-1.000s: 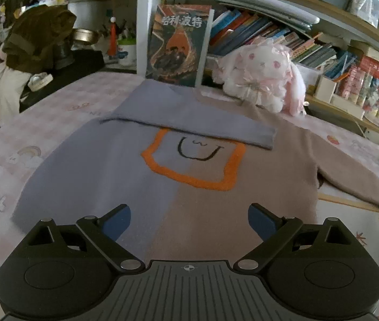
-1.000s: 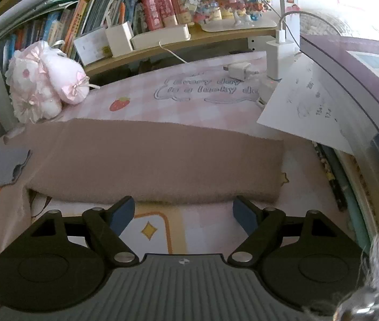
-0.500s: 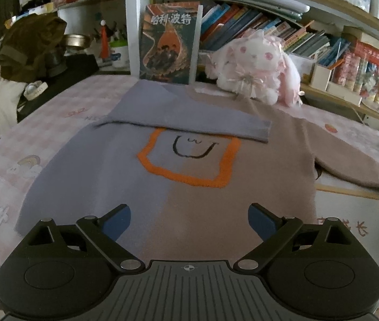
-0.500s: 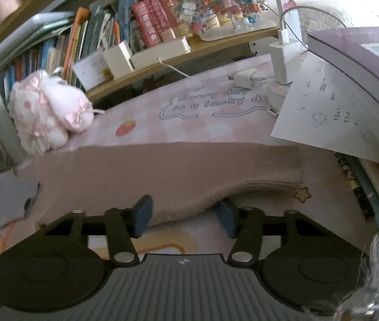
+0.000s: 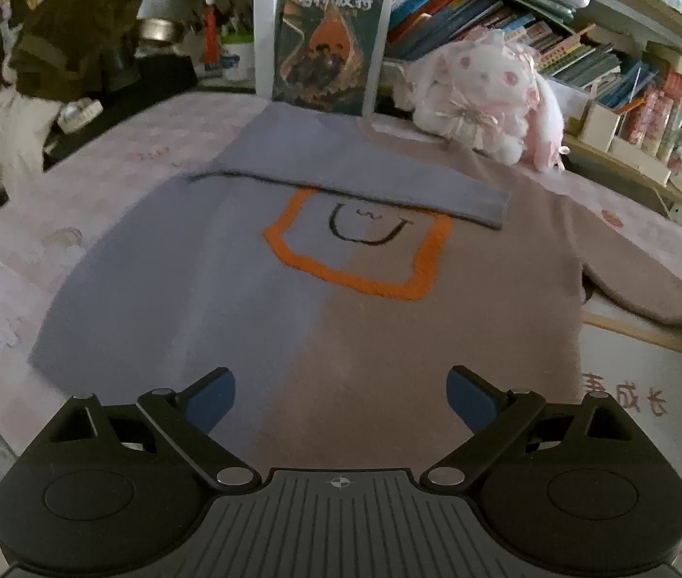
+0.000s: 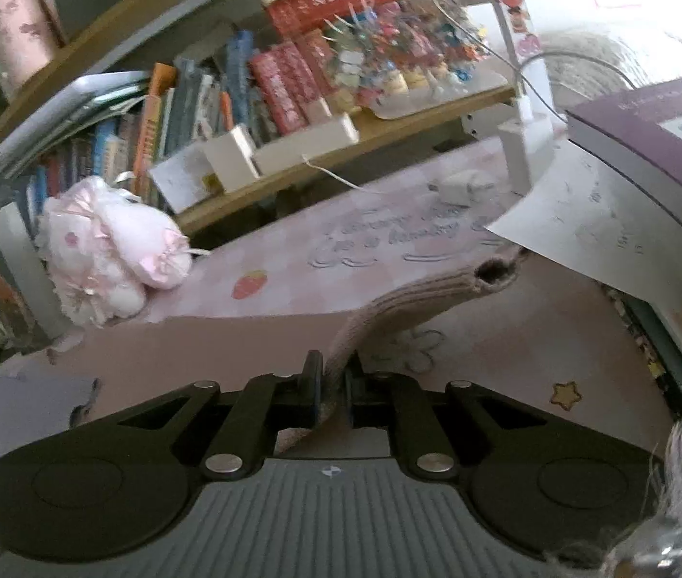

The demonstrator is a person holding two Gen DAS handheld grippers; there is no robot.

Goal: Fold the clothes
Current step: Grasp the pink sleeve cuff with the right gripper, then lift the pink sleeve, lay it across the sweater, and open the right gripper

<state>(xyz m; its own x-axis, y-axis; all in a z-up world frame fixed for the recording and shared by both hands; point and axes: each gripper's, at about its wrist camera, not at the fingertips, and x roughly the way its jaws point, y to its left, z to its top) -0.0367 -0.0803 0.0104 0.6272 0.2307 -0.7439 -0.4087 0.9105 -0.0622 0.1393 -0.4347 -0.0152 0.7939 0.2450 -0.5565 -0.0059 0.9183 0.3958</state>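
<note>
A sweater (image 5: pixel 321 318), half grey-blue and half tan with an orange square and a smiley, lies flat on the pink checked table. Its grey-blue sleeve (image 5: pixel 365 178) is folded across the chest. My left gripper (image 5: pixel 341 397) is open and empty above the sweater's lower hem. The tan sleeve (image 5: pixel 639 289) stretches to the right. In the right wrist view my right gripper (image 6: pixel 331 390) is shut on the tan sleeve (image 6: pixel 418 298) and holds it lifted off the table, with the cuff opening (image 6: pixel 495 279) hanging forward.
A pink plush rabbit (image 5: pixel 485 91) and an upright book (image 5: pixel 331 38) stand behind the sweater by the bookshelf. A charger with cables (image 6: pixel 524 144), a paper sheet (image 6: pixel 581 221) and a purple box (image 6: pixel 654 154) lie at the right.
My right gripper closed on the tan sleeve and lifted it off the table. My left gripper stayed open and shifted only slightly over the hem.
</note>
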